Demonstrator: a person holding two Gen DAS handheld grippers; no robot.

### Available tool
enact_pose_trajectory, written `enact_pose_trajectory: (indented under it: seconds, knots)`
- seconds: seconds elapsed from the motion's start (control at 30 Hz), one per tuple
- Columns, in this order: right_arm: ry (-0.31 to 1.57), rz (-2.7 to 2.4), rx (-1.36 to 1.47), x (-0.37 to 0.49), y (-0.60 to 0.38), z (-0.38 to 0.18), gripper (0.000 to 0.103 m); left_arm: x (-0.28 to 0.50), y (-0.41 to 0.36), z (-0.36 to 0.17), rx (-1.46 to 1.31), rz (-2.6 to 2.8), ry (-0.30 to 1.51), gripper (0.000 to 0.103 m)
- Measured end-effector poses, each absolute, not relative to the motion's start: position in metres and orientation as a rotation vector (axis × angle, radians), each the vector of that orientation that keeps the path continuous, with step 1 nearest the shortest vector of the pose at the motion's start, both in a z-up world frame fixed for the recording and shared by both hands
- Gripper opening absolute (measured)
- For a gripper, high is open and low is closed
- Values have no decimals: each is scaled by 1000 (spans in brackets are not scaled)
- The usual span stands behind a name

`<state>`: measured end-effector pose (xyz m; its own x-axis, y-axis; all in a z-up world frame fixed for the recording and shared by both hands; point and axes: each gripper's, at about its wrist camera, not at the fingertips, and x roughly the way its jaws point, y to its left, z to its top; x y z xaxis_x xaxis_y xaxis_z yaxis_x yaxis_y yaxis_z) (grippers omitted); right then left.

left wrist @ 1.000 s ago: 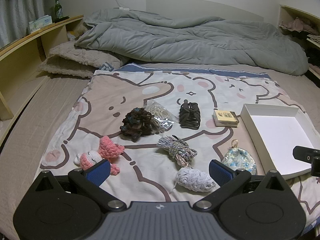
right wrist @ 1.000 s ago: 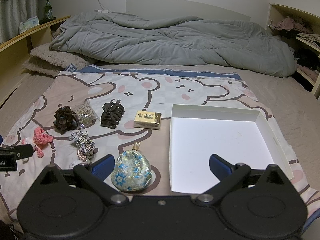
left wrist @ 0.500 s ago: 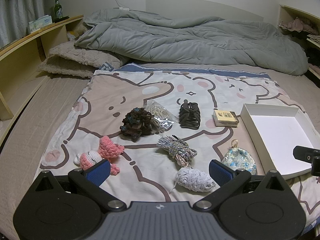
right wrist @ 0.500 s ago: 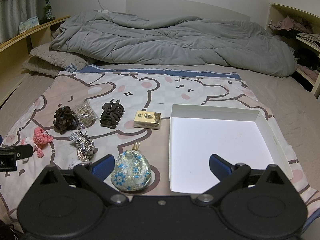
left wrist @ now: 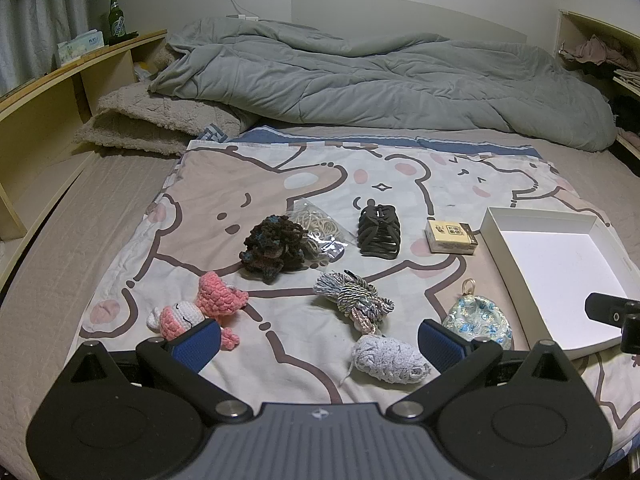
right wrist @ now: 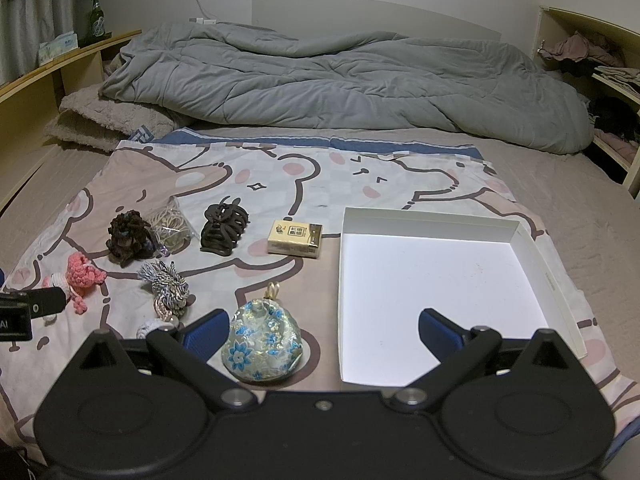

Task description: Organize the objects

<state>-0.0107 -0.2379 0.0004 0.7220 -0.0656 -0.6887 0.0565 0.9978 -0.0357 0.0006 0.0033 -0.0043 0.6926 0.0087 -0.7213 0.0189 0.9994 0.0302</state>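
Note:
Small items lie on a cartoon-bear blanket (left wrist: 280,184): a pink crochet toy (left wrist: 200,308), a dark brown scrunchie (left wrist: 272,248), a bag of rubber bands (left wrist: 320,232), a black hair claw (left wrist: 378,232), a yellow box (left wrist: 450,237), a twisted cord bundle (left wrist: 356,300), a grey yarn ball (left wrist: 386,360) and a floral pouch (right wrist: 262,346). An empty white tray (right wrist: 524,240) lies to the right. My left gripper (left wrist: 318,344) is open above the blanket's near edge. My right gripper (right wrist: 322,332) is open, between the pouch and the tray.
A rumpled grey duvet (left wrist: 380,80) and a beige pillow (left wrist: 156,120) fill the far end of the bed. Wooden shelves (left wrist: 60,92) run along the left with a green bottle (left wrist: 115,12). More shelves with clothes (right wrist: 580,48) stand at the right.

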Motion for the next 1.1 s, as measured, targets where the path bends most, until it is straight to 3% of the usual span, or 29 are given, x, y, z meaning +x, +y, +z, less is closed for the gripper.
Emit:
enact_pose_trajectory:
  seconds: [0.67,1.1]
  knots:
    - [753,-75,-2,-14,-241,-2,103,6,-6,1,40,-34,785,103]
    - [692,-49,45,15,-243,27,103,35,-15,28,44,-106,712,103]
